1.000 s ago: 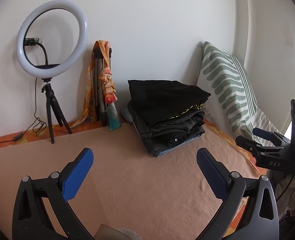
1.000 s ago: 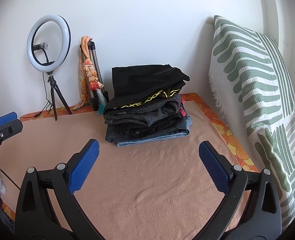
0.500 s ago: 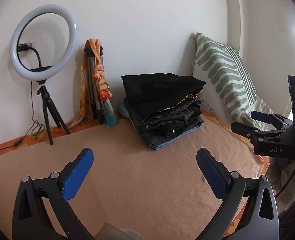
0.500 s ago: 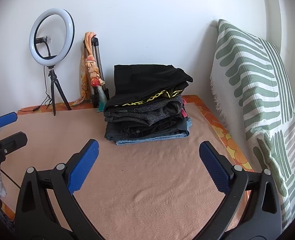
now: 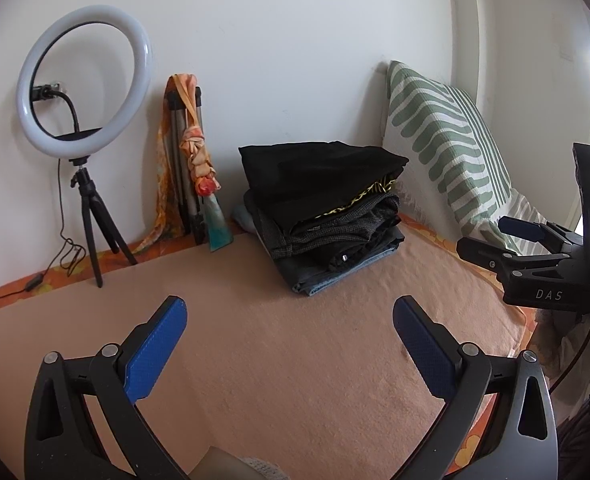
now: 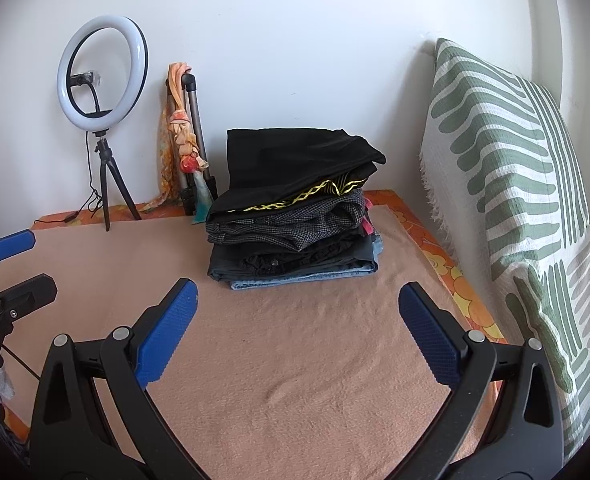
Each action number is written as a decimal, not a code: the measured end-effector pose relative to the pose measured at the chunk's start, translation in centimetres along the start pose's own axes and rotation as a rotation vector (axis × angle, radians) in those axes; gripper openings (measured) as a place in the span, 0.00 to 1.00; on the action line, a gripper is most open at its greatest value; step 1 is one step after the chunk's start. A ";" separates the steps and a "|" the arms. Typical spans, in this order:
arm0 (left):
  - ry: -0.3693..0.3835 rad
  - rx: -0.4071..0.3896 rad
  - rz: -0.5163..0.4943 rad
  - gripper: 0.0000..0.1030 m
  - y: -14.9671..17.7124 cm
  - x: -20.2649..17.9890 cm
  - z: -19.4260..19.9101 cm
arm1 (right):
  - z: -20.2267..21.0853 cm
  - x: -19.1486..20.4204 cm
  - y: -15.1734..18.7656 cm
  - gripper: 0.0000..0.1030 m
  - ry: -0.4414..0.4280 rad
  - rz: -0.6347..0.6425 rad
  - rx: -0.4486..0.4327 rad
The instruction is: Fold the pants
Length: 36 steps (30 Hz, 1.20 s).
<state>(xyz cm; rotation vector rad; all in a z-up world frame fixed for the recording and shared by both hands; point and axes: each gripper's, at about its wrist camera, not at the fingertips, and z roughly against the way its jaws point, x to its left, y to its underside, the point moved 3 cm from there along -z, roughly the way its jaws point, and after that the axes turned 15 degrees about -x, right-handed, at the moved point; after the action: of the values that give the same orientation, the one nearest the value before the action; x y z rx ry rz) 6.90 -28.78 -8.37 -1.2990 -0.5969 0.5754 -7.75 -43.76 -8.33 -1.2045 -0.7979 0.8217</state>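
Note:
A stack of folded pants sits at the back of the peach blanket; it also shows in the right wrist view, black pair on top, jeans at the bottom. My left gripper is open and empty, held above the blanket in front of the stack. My right gripper is open and empty too, also short of the stack. Each gripper shows in the other's view: the right one at the right edge, the left one at the left edge.
A ring light on a tripod stands at the back left by the wall. A folded tripod with an orange scarf leans next to it. A green-striped pillow stands along the right side. A cable lies near the ring light.
Both grippers have drawn back a little from the stack and shifted; the stack looks slightly smaller and the right gripper sits higher in the left view. Both jaws stay open.

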 end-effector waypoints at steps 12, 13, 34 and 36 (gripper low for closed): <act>0.003 -0.003 -0.005 1.00 0.0 -0.2 0.1 | -0.2 0.3 0.0 0.99 -0.010 0.000 0.005; 0.004 -0.004 -0.006 1.00 -0.1 -0.3 0.2 | -0.2 0.3 0.0 0.99 -0.010 0.000 0.005; -0.005 -0.011 -0.010 1.00 -0.2 -0.3 0.3 | -0.6 0.9 0.1 1.00 -0.028 0.003 0.014; -0.009 -0.012 -0.011 1.00 -0.3 -0.3 0.3 | -0.6 0.9 0.1 1.00 -0.026 0.004 0.012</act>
<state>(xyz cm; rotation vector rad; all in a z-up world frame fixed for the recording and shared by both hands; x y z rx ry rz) 6.55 -28.84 -8.10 -1.3041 -0.6155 0.5692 -6.84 -43.23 -8.47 -1.1870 -0.8108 0.8465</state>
